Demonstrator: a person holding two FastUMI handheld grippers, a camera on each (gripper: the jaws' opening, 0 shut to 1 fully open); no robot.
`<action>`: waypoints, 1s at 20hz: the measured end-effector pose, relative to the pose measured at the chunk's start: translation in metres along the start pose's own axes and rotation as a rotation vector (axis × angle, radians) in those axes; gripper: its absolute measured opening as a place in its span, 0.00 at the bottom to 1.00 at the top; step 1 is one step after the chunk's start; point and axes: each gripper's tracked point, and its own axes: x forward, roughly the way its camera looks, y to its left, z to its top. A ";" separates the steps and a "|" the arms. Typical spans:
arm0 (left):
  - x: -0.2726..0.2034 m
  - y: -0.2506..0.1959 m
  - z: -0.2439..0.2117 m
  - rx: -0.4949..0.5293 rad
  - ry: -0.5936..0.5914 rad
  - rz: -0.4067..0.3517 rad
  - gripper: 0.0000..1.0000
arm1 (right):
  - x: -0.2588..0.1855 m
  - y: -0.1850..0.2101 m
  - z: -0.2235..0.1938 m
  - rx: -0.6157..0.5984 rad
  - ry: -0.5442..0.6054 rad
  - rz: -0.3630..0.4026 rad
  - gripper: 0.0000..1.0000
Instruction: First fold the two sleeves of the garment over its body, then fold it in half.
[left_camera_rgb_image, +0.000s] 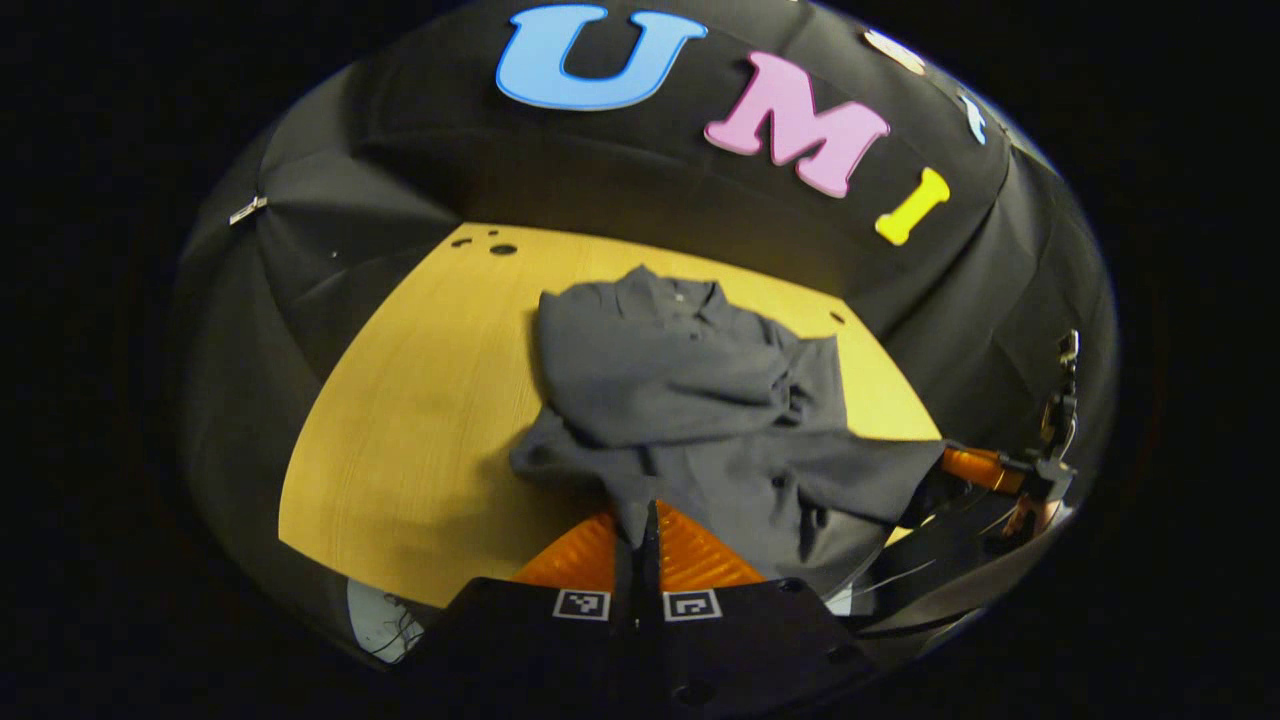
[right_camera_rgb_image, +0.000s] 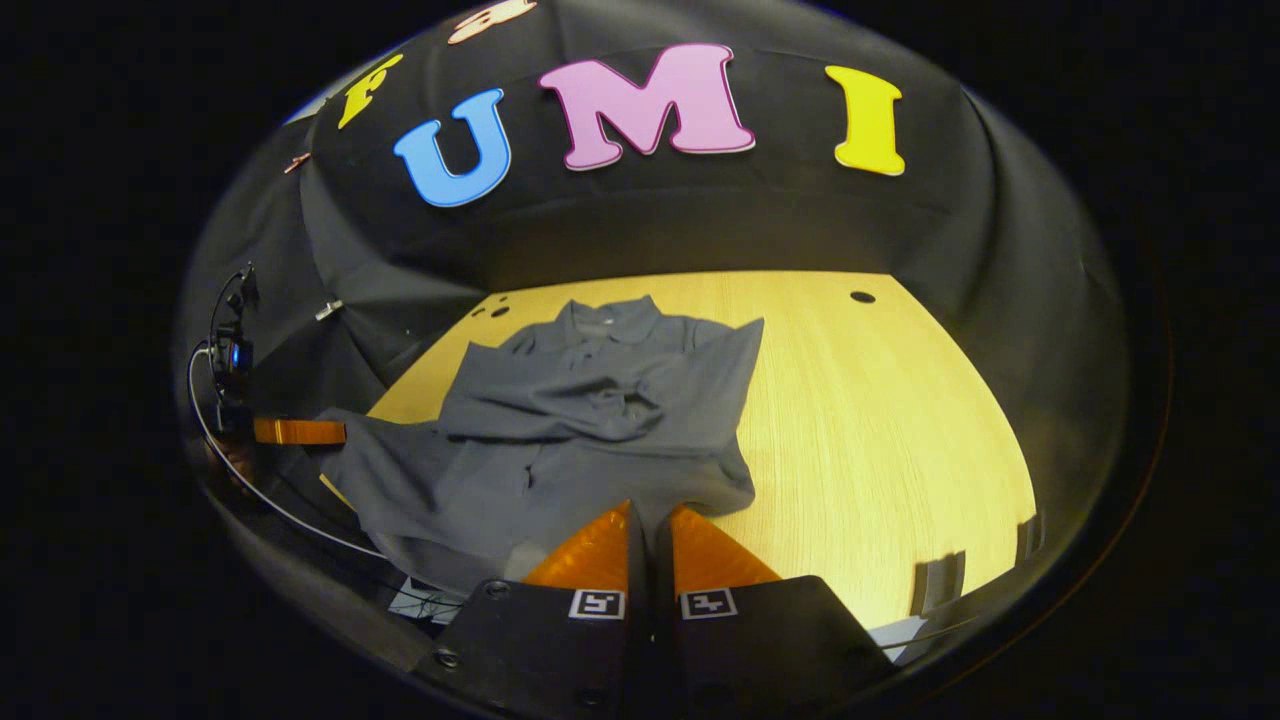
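Both tools, left tool (left_camera_rgb_image: 648, 525) and right tool (right_camera_rgb_image: 648, 525), clenched on hem of limp, light garment (left_camera_rgb_image: 690, 400) on desk (left_camera_rgb_image: 420, 420); grip hem corners.

Recording booth: black cloth wall (right_camera_rgb_image: 650, 230) around bare wooden table (right_camera_rgb_image: 880, 420).

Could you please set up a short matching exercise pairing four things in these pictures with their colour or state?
Things:
1. garment
2. table
3. left gripper
4. collar

Descriptions:
A. yellow wood, bare on one side
B. shut on the near hem
C. grey, sleeves folded over its body
D. at the far end, nearest the wall

Pairs: 1-C, 2-A, 3-B, 4-D
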 end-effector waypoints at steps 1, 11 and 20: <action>0.001 -0.003 0.016 -0.003 -0.031 -0.005 0.05 | 0.002 0.000 0.011 -0.001 -0.024 0.003 0.06; 0.034 -0.007 0.150 -0.017 -0.241 -0.026 0.06 | 0.049 -0.010 0.129 -0.002 -0.222 0.005 0.05; 0.088 0.017 0.255 -0.020 -0.381 0.029 0.05 | 0.111 -0.045 0.216 0.074 -0.339 -0.070 0.05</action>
